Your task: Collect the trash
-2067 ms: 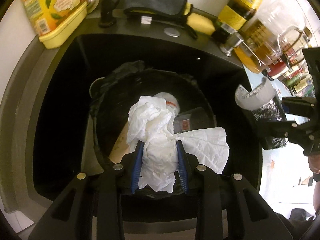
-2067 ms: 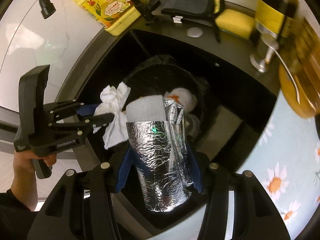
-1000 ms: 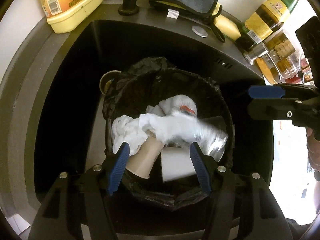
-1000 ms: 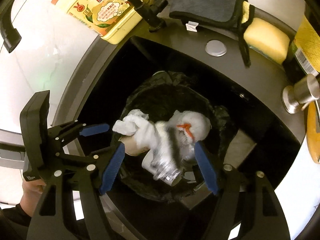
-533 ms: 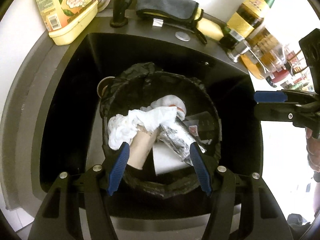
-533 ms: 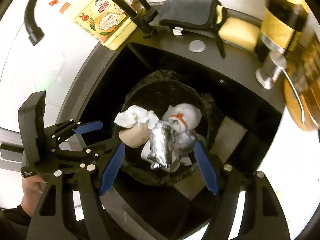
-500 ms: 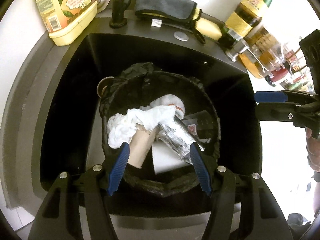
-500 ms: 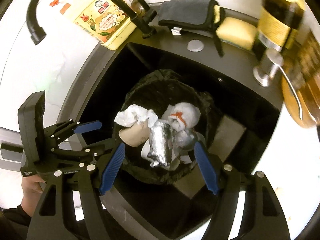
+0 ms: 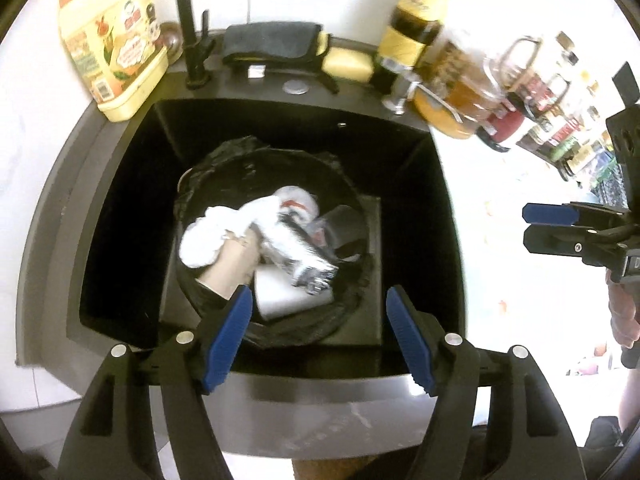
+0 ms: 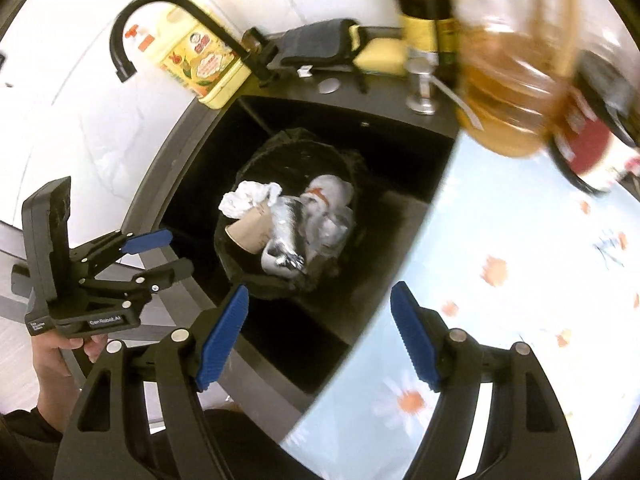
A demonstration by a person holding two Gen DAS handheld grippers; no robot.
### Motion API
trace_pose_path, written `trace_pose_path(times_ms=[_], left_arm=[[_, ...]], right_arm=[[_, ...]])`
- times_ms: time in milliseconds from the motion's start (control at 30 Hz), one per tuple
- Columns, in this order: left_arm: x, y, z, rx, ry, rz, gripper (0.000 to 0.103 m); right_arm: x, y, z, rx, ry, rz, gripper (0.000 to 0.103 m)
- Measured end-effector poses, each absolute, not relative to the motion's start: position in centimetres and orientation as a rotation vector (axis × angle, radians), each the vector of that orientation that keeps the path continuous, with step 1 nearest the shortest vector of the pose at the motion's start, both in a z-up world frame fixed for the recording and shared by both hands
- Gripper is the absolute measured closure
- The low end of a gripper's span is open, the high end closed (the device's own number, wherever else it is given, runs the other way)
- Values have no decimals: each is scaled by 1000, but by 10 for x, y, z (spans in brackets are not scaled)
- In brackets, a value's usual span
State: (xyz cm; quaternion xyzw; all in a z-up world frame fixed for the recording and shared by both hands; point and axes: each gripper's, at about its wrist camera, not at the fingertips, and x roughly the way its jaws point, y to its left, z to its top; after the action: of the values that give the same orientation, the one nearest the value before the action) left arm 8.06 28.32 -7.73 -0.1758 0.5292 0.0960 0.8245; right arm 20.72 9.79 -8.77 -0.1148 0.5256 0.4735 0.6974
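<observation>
A black-lined trash bin (image 9: 340,184) stands in the dark sink (image 9: 120,208). In it lie a crumpled white tissue (image 9: 216,232), a brown paper cup (image 9: 232,268), a silver foil packet (image 9: 300,256) and a white cup (image 9: 280,300). The bin also shows in the right wrist view (image 10: 256,164), with the tissue (image 10: 244,200) and foil packet (image 10: 284,228). My left gripper (image 9: 320,332) is open and empty above the sink's near edge. My right gripper (image 10: 320,336) is open and empty, over the sink's right edge; it also shows in the left wrist view (image 9: 548,226).
A yellow detergent bottle (image 9: 112,48), black faucet (image 9: 188,20), grey cloth (image 9: 272,40) and yellow sponge (image 9: 344,62) line the sink's back rim. Oil bottles and jars (image 9: 460,76) stand at the back right. A floral countertop (image 10: 520,280) lies right of the sink.
Both grippers opened and dropped the tissue and the foil packet into the bin. Both have since pulled up and back from it, the right one toward the counter.
</observation>
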Motion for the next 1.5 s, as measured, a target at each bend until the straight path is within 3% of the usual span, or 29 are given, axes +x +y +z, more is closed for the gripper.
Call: trace_pose_path(times_ms=[200,300,600,667,833,933,1500], left_arm=[[72,227,-55,-342,1092,205,35],[68,201,-45,-327,1074,212,25],[50,125,-22,-301,1043,228,25],[46,110,-17,-291,1038,236,24],[35,75,-6,-309,1009,242,18],[30,59,-3,-309,1002,250,10],[7,1,3,-237,991,292,8]], right_arm=[[203,21,-78,-210,1132,1039,25],[200,-15,-76,-196,1120,1031,24],[186,-104,-66,-171,1078,1037,24],[181,-123,-62,-165,1062,1043,16],[170,-162,-51,-137,1018,1044,10],[166,-184,-48,-113,1001,1048,5],[135,-246,-46,-125,947,1000,5]])
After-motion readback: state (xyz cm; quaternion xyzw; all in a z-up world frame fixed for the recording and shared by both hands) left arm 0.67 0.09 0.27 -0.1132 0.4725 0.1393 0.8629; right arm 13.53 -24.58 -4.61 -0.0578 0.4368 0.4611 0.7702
